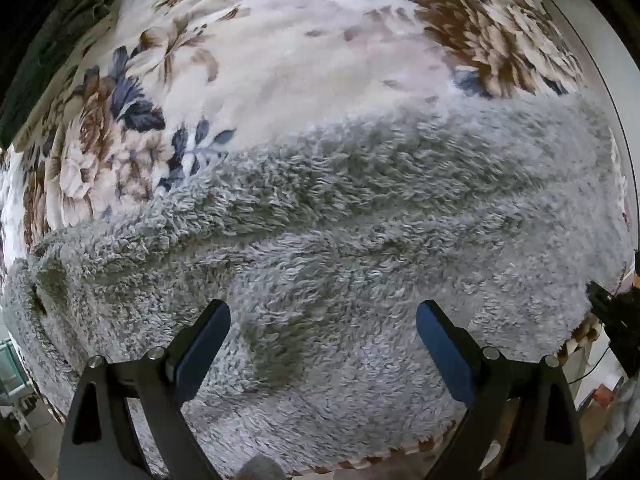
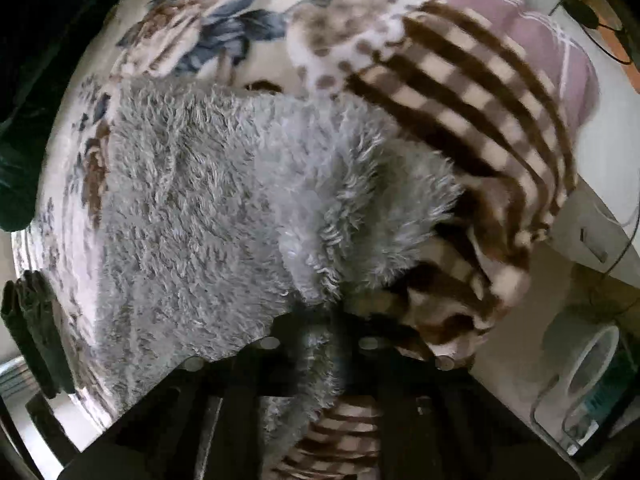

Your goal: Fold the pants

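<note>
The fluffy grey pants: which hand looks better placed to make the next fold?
Probably the right gripper: it is shut on the grey pants, lifting an edge. The left gripper hangs open above them, holding nothing.

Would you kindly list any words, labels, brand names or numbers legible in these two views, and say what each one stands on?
None: no readable text in either view.
The grey fluffy pants carry no visible tag or label.
The floral blanket shows only its flower pattern.
The brown checked blanket shows only its checks.
The floor clutter is too blurred to read.
</note>
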`<action>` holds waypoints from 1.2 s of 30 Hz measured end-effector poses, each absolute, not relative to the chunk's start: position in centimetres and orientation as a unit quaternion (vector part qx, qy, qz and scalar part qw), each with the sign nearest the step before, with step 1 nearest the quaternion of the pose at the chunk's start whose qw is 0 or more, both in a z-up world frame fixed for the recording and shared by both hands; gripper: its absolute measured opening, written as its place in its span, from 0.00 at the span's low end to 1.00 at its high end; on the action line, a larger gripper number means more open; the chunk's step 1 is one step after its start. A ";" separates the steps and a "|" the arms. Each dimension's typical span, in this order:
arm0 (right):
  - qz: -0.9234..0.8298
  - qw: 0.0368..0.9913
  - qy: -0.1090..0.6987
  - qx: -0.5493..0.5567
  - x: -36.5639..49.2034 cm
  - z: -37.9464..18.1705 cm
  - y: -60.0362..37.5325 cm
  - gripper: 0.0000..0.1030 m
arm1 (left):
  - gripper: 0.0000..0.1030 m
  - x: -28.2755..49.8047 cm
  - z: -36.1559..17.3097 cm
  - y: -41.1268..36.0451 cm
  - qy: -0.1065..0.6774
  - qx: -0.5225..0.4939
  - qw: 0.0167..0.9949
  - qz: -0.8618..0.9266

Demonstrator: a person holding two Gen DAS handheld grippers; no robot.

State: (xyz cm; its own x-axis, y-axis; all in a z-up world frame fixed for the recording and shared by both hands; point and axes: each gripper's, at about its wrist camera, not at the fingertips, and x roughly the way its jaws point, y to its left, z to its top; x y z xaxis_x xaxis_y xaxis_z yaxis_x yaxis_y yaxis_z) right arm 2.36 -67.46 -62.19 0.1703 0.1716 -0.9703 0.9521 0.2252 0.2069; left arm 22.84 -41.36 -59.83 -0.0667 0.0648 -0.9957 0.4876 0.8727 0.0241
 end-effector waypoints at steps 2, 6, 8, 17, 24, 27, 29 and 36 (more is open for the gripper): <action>-0.373 0.564 0.526 0.516 1.2 -60.8 -67.5 0.05 | 0.92 23.1 -59.8 -41.1 0.714 0.191 0.655 -0.159; -0.404 0.565 0.522 0.495 -0.4 -58.8 -67.7 0.00 | 0.92 23.2 -60.0 -40.5 0.719 0.183 0.653 -0.154; -0.381 0.556 0.532 0.512 -1.1 -59.6 -68.2 0.00 | 0.92 23.1 -60.1 -40.4 0.722 0.178 0.650 -0.157; -0.283 0.549 0.558 0.554 2.8 -62.1 -66.8 0.60 | 0.92 23.1 -60.3 -37.5 0.722 0.166 0.651 -0.163; -0.340 0.574 0.550 0.503 3.9 -60.5 -65.0 0.05 | 0.92 23.4 -60.3 -35.1 0.719 0.157 0.660 -0.154; -0.348 0.591 0.538 0.490 3.6 -57.8 -64.1 0.05 | 0.92 23.5 -60.5 -34.3 0.722 0.155 0.656 -0.155; -0.355 0.593 0.536 0.485 3.3 -57.0 -63.9 0.05 | 0.92 23.6 -60.4 -33.9 0.722 0.153 0.655 -0.158; -0.343 0.515 0.556 0.555 0.8 -61.8 -66.6 0.16 | 0.92 23.6 -60.5 -34.3 0.721 0.148 0.656 -0.168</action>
State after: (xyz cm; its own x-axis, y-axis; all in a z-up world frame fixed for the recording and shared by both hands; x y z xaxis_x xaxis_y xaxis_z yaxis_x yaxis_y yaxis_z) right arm 0.82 -66.60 -61.83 0.1460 0.2645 -0.9533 0.9706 0.1483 0.1898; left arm 23.64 -34.33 -60.55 -0.0951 -0.0060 -0.9954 0.4340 0.8997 -0.0469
